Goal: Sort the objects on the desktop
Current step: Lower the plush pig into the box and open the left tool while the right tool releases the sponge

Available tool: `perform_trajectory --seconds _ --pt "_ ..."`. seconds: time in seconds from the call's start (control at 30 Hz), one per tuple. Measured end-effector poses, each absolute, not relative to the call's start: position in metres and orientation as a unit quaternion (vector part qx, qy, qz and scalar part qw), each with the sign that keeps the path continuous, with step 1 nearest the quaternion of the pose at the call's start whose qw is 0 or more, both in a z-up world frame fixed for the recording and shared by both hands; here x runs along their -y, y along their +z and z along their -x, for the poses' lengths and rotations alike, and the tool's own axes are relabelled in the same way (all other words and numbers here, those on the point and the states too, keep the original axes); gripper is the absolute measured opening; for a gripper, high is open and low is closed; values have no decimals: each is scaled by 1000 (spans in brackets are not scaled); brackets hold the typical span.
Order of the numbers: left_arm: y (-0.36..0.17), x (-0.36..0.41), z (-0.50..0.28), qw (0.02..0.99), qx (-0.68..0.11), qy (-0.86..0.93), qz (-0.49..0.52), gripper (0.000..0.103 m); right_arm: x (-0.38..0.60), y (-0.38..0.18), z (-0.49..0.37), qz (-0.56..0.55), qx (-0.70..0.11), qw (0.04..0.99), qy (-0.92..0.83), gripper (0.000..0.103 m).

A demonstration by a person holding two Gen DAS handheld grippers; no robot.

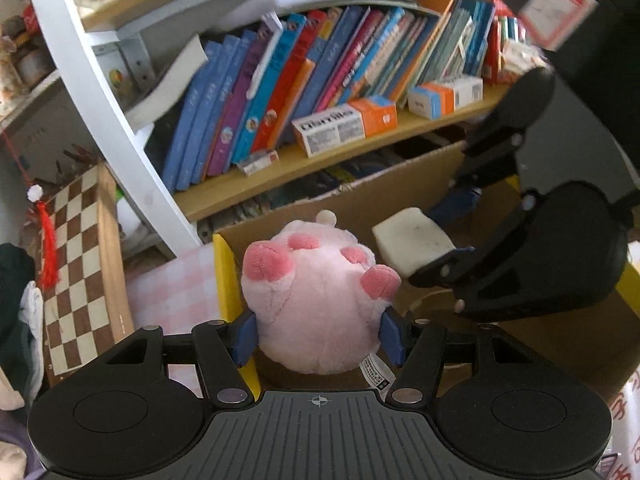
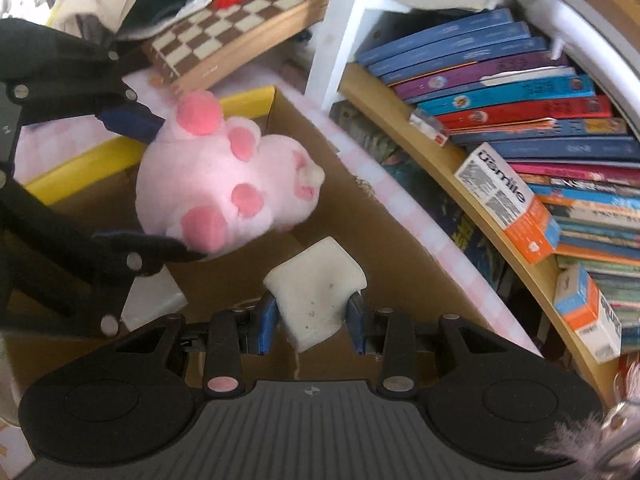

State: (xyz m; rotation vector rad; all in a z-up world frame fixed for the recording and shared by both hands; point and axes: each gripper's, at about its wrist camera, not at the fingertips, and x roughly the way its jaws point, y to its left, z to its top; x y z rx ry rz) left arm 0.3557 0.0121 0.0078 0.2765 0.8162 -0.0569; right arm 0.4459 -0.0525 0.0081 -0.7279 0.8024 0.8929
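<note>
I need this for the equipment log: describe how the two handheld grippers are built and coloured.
Both match. The left gripper and right gripper each have a black ribbed body with a small crosshair mark, two round black discs, black linkage arms with silver rivets, and blue finger pads. No cables or sleeves show.

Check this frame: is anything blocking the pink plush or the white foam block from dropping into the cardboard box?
Nothing visible does. The left claw holds the pink plush and the right claw holds the white foam block, both over the open cardboard box; only a small white piece lies inside.
</note>
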Motion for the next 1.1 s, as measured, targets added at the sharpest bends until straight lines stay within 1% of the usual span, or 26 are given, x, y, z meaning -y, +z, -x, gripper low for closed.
perform_trajectory --seconds 0.27,0.57,0.73,0.83,0.9,0.93,0.97,1.0,1.1 --pt "-4 -9 -362 896 -420 -31 -143 62 35 -9 -451 375 -384 729 426 34" --pt "-11 -5 -364 888 -432 -39 -153 63 30 -21 -453 380 -397 719 426 35" --pt "-12 -2 -362 887 -433 -48 -152 68 32 -21 -454 372 -399 725 420 37" --pt "-6 -1 -359 895 -417 -45 -154 69 35 -17 -454 366 -393 735 414 45" --pt "-2 -1 -355 899 -407 -45 -154 70 39 -13 -455 360 -388 743 409 54" --pt "0 -1 -354 901 -402 -45 -154 70 41 -10 -456 357 -385 748 407 57" --pt "3 0 -351 905 -395 -45 -155 70 43 -8 -456 353 -382 752 405 61" --pt "7 0 -348 908 -387 -45 -156 71 45 -5 -456 350 -378 756 403 66" --pt "17 2 -341 916 -367 -44 -152 76 53 5 -451 334 -371 768 401 73"
